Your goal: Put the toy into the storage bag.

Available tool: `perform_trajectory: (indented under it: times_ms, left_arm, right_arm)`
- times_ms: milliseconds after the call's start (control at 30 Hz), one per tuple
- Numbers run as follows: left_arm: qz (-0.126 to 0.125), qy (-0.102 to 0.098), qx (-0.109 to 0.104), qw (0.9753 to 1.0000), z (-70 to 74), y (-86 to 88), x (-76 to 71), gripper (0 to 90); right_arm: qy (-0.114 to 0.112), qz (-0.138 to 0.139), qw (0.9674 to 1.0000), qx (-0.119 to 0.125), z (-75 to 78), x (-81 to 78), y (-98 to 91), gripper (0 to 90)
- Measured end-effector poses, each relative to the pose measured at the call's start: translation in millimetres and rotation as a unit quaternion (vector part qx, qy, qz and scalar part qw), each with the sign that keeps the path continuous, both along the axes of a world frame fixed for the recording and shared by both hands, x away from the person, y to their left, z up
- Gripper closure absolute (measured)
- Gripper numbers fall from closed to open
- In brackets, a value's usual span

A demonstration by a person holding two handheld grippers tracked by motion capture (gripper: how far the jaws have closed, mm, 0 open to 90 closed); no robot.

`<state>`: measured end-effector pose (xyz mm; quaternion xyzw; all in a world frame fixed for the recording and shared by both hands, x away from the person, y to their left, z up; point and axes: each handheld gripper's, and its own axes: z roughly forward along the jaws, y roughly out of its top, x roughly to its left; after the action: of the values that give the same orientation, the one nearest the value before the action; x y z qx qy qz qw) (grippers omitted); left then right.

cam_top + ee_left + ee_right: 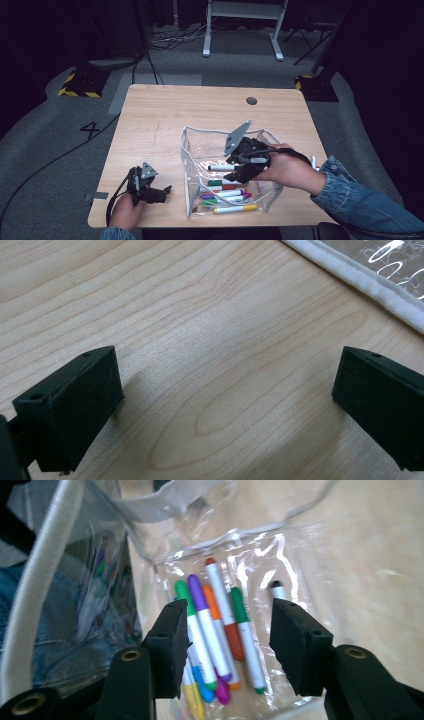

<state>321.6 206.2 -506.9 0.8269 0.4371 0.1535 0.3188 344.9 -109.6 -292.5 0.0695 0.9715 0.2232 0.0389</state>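
A: Was any writing legible?

B: Just a black "4" (pixel 90 130) marked on the grey floor left of the table (pixel 165 115). The markers carried no label I could read.

A: How many markers?

B: In the right gripper view, about 8 lay in the bottom of the clear pouch (pixel 70 540): 2 green-capped, 1 purple (pixel 207 625), 1 orange, 1 red-capped (pixel 222 607), 1 black-tipped (pixel 278 591), plus blue, pink and yellow ends bunched under the jaw, too crowded to count exactly. The high view showed that heap in the pouch (pixel 186 165) near the table's front edge, with 1 more marker (pixel 313 162) lying outside, beside the right sleeve.

A: And the 2 grippers?

B: The right gripper (pixel 227 645) hung inside the pouch's mouth above the markers, its jaws roughly half apart with nothing between them. The left gripper (pixel 227 390) rested low over bare wood beside the pouch's white hem (pixel 370 285), jaws spread wide and empty; in the high view it (pixel 165 192) sat at the front-left, well apart from the right gripper (pixel 235 172).
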Motion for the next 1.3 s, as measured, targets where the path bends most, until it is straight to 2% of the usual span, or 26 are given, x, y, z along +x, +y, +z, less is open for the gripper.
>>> perform_trajectory:
  times_ms: [133,267,367,567,633,733,900,1133,1300]
  left_arm:
    - [0.000,0.000,0.000,1.0000,0.1,0.0,0.1,0.0]
    - [-0.001,-0.001,0.002,1.0000,0.0,-0.3,0.5,0.0]
    - [0.000,-0.001,-0.001,1.0000,-0.3,-0.8,0.9,0.0]
    - [0.000,-0.001,-0.001,1.0000,-0.3,-0.8,0.9,0.0]
    - [0.000,-0.001,-0.001,1.0000,-0.3,-0.8,0.9,0.0]
    - [-0.001,-0.001,-0.001,1.0000,-0.3,-0.8,0.9,0.0]
    - [0.000,-0.001,-0.001,1.0000,-0.3,-0.8,0.9,0.0]
    - [0.000,-0.001,-0.001,1.0000,-0.3,-0.8,0.9,0.0]
    - [0.000,-0.001,-0.001,1.0000,-0.3,-0.8,0.8,0.0]
  right_arm:
    - [-0.023,-0.029,0.9988,0.031,22.5,2.5,-29.2,50.3]
    - [-0.030,-0.067,0.9953,0.062,31.6,7.1,-67.8,50.6]
    - [-0.021,-0.097,0.9916,0.082,33.6,10.7,-98.0,50.4]
    - [-0.032,-0.162,0.9807,0.104,31.6,15.8,-155.9,50.4]
    - [-0.034,-0.186,0.9766,0.102,26.5,18.7,-173.2,50.4]
    - [-0.041,-0.223,0.9703,0.086,14.0,24.6,-195.9,50.5]
    - [-0.028,-0.274,0.9588,0.069,-12.1,38.7,-228.2,50.5]
    - [-0.016,-0.324,0.9450,0.044,-49.9,54.4,-259.1,50.5]
    - [-0.003,-0.349,0.9365,0.033,-75.1,60.8,-277.1,50.3]
